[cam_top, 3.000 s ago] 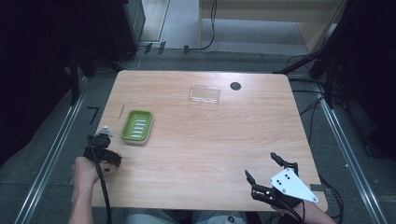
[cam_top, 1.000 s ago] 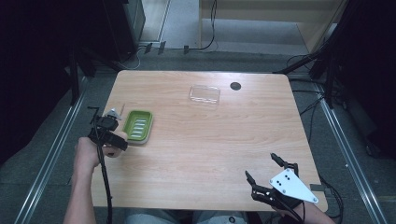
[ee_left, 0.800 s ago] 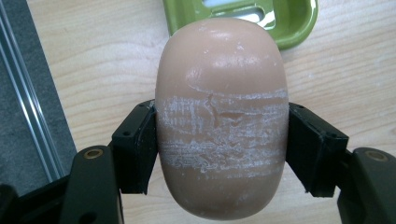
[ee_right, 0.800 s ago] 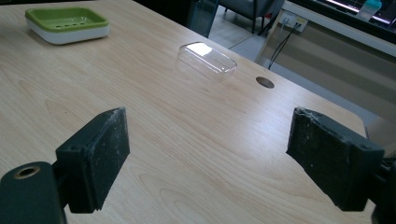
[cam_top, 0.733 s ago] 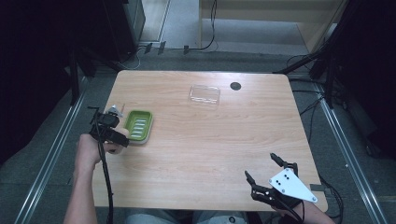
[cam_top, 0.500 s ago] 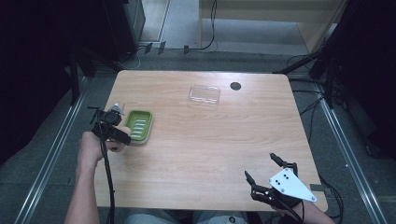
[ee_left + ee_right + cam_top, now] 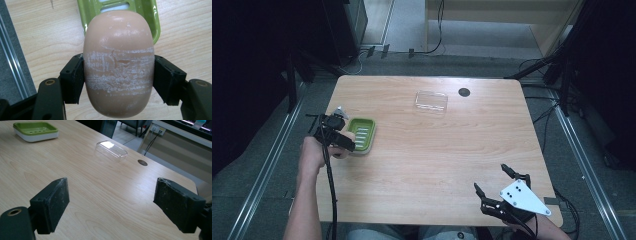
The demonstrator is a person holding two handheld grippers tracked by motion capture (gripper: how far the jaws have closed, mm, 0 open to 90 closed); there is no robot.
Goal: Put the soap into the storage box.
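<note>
At the near edge of the table, by its near right corner, the right gripper rests low with its grey three-cornered plate on top. Its jaws stand wide apart with nothing between them; in the right gripper view bare wood shows through the gap, and neither pad touches anything.

Farther in, close to the left edge of the table, the left gripper is held in the person's left hand, its cable trailing back along the forearm. The left gripper view shows its jaws closed on a bar of soap, a rounded, peach-coloured oval with whitish scuff marks across its middle. One black pad presses on each long side of the bar, so the jaws stand as far apart as the soap is wide. The soap hangs above the wood, its far end over the near rim of the green soap dish.

The green soap dish sits on the table just beside the left gripper, toward the table's middle, with pale slots in its floor.

Beyond it, toward the far edge and right of centre, lies a clear plastic lid. Just to its right is a small dark round hole in the tabletop.
</note>
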